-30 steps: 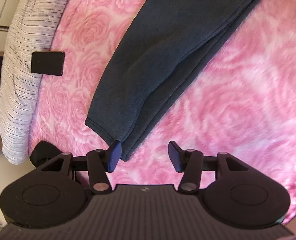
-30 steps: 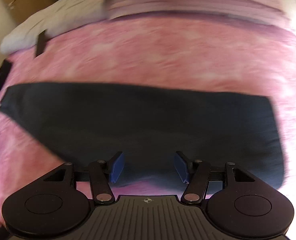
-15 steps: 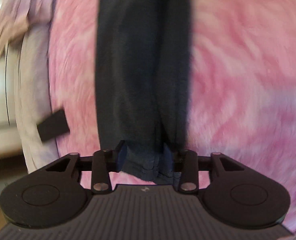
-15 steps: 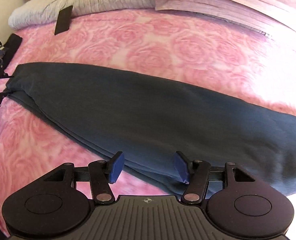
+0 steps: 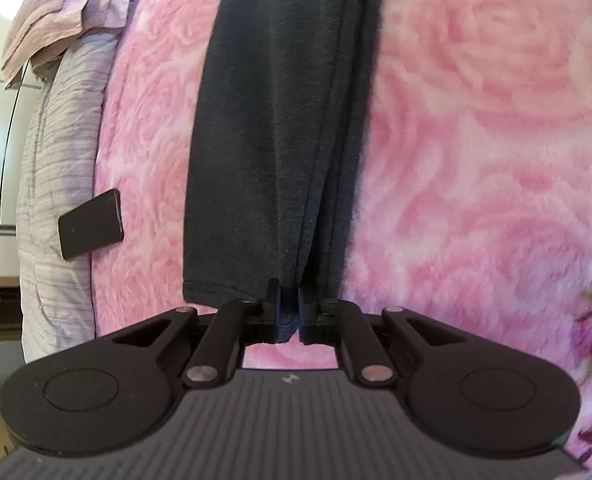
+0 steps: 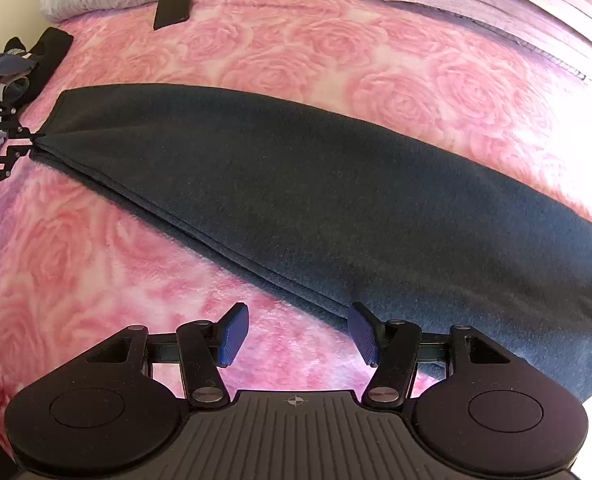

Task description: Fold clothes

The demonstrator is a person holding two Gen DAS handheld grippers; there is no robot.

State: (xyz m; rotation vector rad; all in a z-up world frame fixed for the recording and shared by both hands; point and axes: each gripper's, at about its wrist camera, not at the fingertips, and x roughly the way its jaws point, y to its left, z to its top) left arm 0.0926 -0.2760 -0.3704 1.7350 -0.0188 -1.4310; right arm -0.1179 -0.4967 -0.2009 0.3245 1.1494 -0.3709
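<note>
Though gaping a second ago with only a hem corner at one pad, now clamped tight: left claw, just closed on the narrow end of the dark garment, several layers of hem pinched between the blue pads at lower centre of the left wrist view. Stretched from that grip up the middle of the frame, flat on the pink rose blanket of the bed. Same grip visible at the left edge of the right wrist view, cloth drawn to a point there. Right claw released and empty at lower centre, right pad over the garment's lower folded edge, left pad over bare blanket; no wider than a second ago, but shifted from mid-cloth to this edge. For the fold, by judgement: one end secured, the other not yet gripped; needs a pinch on the right before lifting anything over. Black phone-like slab at the blanket's border, well apart.
</note>
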